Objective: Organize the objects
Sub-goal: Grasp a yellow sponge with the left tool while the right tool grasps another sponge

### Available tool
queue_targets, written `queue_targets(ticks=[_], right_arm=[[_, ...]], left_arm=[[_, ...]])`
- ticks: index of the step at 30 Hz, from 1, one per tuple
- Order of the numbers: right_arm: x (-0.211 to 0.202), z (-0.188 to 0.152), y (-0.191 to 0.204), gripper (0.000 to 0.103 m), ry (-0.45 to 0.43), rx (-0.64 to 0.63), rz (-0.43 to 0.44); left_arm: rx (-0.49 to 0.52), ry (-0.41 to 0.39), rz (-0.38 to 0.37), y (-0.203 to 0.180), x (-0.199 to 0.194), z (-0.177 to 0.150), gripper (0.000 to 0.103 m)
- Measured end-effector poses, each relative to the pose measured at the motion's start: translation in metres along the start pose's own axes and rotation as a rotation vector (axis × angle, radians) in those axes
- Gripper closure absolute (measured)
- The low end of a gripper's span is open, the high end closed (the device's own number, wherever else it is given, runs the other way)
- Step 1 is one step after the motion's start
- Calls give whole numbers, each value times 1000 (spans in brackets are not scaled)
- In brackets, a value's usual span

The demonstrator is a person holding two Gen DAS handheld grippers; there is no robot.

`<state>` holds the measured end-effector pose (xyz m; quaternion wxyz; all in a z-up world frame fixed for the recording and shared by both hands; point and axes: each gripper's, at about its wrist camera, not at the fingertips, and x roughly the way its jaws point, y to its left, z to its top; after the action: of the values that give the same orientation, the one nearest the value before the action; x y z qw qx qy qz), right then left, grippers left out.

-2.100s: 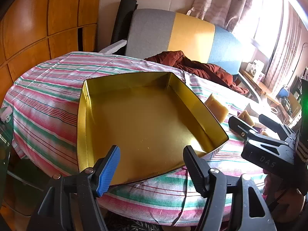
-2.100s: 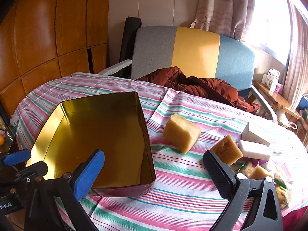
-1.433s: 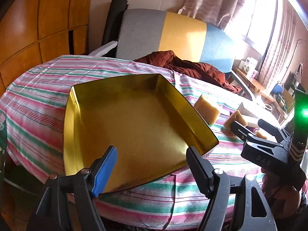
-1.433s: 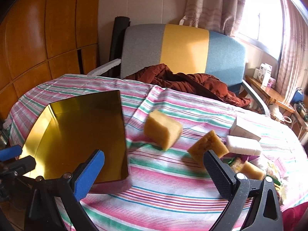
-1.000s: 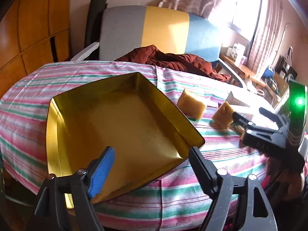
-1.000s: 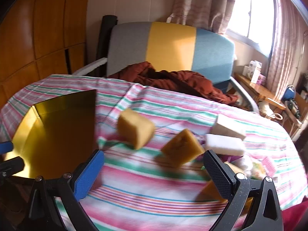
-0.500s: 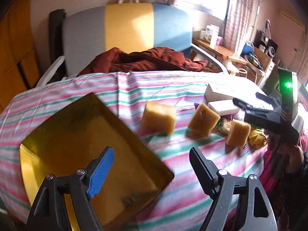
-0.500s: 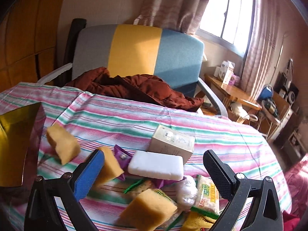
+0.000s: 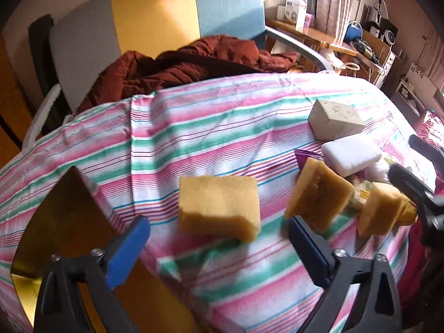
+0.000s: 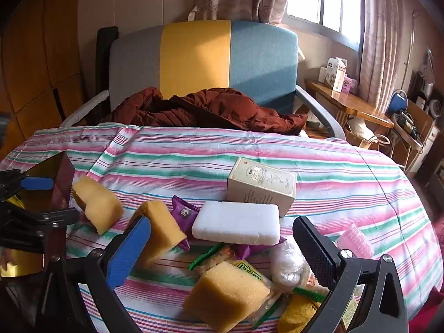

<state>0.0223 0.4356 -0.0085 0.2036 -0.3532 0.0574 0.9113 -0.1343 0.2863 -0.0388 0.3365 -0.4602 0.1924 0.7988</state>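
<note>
**Striped worktop, both claws spread**

Striped cloth worktop [image 10: 172, 166] below: left claw [image 9: 219, 238] gapes empty over a yellow sponge block [image 9: 219, 204]. Right claw [image 10: 222, 245] hangs released above a white rectangular sponge [image 10: 237, 222]; cream carton [image 10: 260, 186] just behind, gold tin tray [image 9: 63, 219] left.

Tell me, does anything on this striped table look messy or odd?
Yes: snack packets, yellow sponges and a white block lie jumbled in one heap, overlapping. The gold tray beside them holds nothing visible.

Right gripper [image 10: 222, 245] gapes above white sponge [image 10: 236, 226]; yellow sponges [image 10: 226, 295] near, cream box [image 10: 260, 184] beyond, perhaps touching
</note>
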Motion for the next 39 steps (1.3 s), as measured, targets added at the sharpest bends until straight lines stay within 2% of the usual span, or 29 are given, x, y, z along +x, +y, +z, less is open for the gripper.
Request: queue_targets(ticks=[4,5,6,7,9,13,15,23,26,29,32,35,36,37,38,39], right_arm=[[0,1,5,0,4,-19,21],[0,0,6,0,3,-24,22],[0,0,7,0,1,-26,26],[0,0,7,0,3,-26,39],[1,0,7,0,12,-17,72],[3,-3,16,0,35,-36,131],[5,-6,26,0,44,-80,134],[25,-15,70,9,124,-243,117],[30,-18,70,11,147,-239,96],[31,-15,65,11,156,-212,110],[31,-9,81,11,128,-260,112],[49,-4,98,11,162,-300,101],[57,-5,101,14,191,-311,104],[64,-7,104,24,219,-318,100],[70,-10,106,29,236,-333,64],[71,-13,107,44,221,-353,9]], left_arm=[[-6,31,-2,3,23,8,2],[-5,39,2,3,27,9,10],[-9,50,-4,3,31,10,30],[-17,65,-22,3,34,10,34],[-15,52,-34,2,32,8,34],[-30,-28,-68,4,6,-4,35],[-85,-58,-100,12,-13,-14,35],[-155,-182,-99,35,-83,-60,34],[-195,-211,-73,50,-101,-79,34],[-239,-206,-41,67,-108,-98,34],[-283,-192,-1,83,-112,-116,34],[-322,-188,33,98,-116,-133,34],[-333,-186,52,104,-117,-139,34],[-339,-186,66,107,-118,-144,33],[-350,-182,81,113,-118,-150,33],[-359,-177,89,117,-117,-154,33]])
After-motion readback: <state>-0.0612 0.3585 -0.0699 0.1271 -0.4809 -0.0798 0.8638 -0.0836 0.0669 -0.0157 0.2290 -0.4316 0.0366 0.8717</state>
